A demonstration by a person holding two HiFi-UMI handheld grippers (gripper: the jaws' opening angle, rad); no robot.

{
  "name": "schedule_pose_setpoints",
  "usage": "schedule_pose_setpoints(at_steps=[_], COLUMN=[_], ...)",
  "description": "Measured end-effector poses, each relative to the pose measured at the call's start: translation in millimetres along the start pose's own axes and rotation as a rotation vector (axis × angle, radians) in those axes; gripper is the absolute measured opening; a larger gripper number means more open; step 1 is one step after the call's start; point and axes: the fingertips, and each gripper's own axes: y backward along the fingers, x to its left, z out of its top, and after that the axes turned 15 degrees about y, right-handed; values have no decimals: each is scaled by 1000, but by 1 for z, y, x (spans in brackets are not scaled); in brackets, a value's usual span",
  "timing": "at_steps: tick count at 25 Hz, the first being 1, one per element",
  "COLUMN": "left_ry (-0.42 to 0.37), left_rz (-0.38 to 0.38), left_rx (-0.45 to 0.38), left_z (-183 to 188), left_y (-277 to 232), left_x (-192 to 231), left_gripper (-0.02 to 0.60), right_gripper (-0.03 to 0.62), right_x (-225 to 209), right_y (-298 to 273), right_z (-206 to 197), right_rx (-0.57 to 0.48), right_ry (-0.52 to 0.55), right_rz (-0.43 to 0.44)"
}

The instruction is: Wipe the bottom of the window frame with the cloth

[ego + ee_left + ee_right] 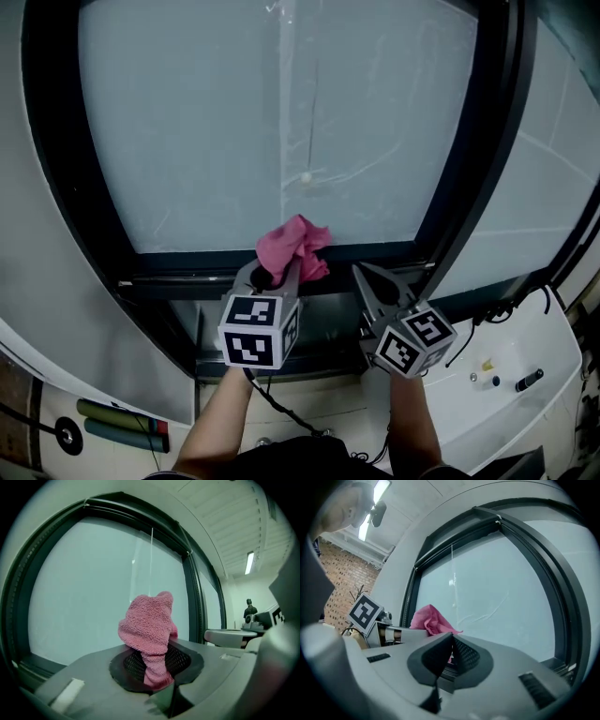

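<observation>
A crumpled pink cloth (298, 246) sticks up from my left gripper (277, 274), which is shut on it; in the left gripper view the cloth (149, 634) fills the space between the jaws. The cloth rests against the black bottom rail of the window frame (187, 267), just below the frosted pane. My right gripper (367, 278) hovers to the right of the cloth by the same rail, its jaws shut with nothing between them. The cloth (430, 621) and the left gripper's marker cube (365, 611) show at left in the right gripper view.
A black vertical mullion (473, 178) runs down to the right of my right gripper. A white ledge (511, 375) with cables and small items lies at the lower right. A thin cord with a bead (306, 176) hangs in front of the pane.
</observation>
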Motion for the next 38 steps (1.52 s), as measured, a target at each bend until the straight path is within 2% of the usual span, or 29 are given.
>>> schedule_pose_setpoints(at_steps=[4,10,15,26,38], left_ry=[69,47,44,26,-9], left_rz=[-23,-1,-26,-31,-54], left_rx=[-11,51,94,128,144], left_z=[4,-12,-28,-40,-40], left_y=[37,77,92,100,99], left_x=[35,77,92,103,98], left_gripper=[80,80,81,83,83], right_gripper=[0,0,0,0,0], right_x=[38,86,105,115,115], right_y=[-13,-26,-32,-35,-36], right_z=[0,-12,-22,-23,-16], right_rx=[9,51,75,97,87], right_ry=[2,0,-7,10,22], right_rz=[34,56,47,40,40])
